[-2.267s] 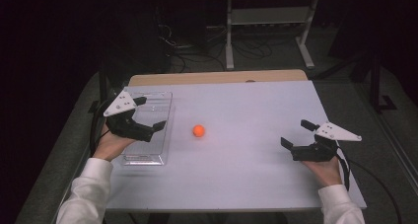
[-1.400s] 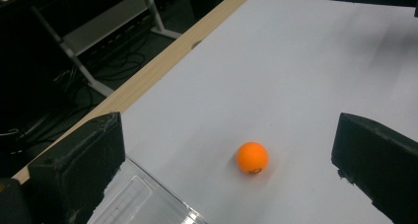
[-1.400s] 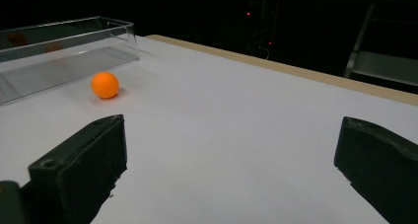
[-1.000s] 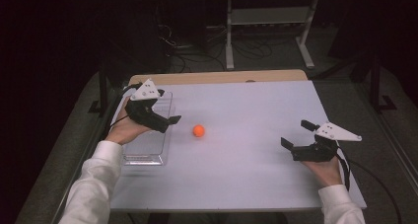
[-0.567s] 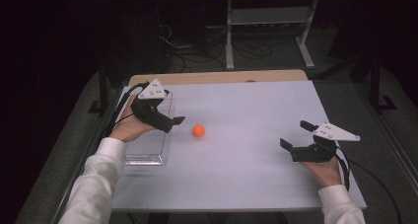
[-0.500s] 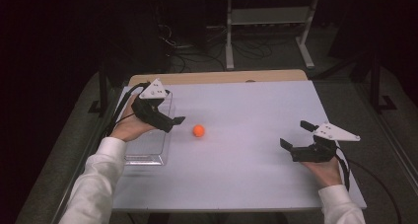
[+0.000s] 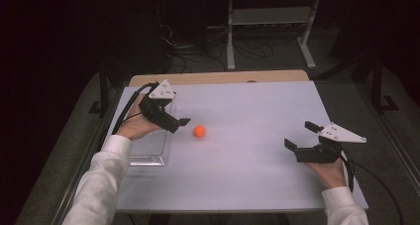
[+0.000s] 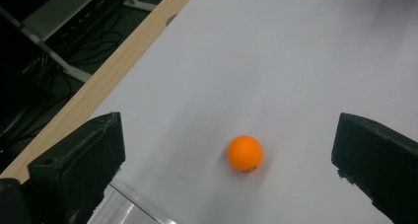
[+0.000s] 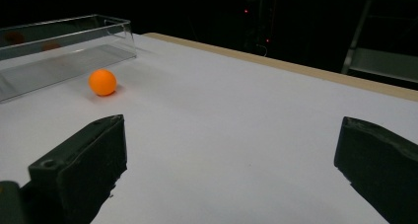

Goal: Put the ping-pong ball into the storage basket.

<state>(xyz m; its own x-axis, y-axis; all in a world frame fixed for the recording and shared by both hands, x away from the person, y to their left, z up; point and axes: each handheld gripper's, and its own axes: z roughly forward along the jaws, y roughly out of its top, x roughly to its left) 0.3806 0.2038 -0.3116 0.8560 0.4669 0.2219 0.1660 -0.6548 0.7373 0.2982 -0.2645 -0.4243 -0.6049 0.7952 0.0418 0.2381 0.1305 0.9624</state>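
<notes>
Claw number one, the left claw, is wide apart and points at the little orange ball, which sits on the white worktop just beside the clear box. In the left gripper view the ball lies between the two black jaws but nearer the far ends, not touched by either one. It looks light, smooth and round, so I think it could roll away at a small bump. The best hold would be on its two sides, right across the middle, with a soft squeeze. The right claw is wide apart too and holds nothing; it rests well away near the other edge of the worktop. A couple of seconds ago the left claw was back over the clear box; since then it has moved forward and turned toward the ball. The ball and the right claw have stayed put.
</notes>
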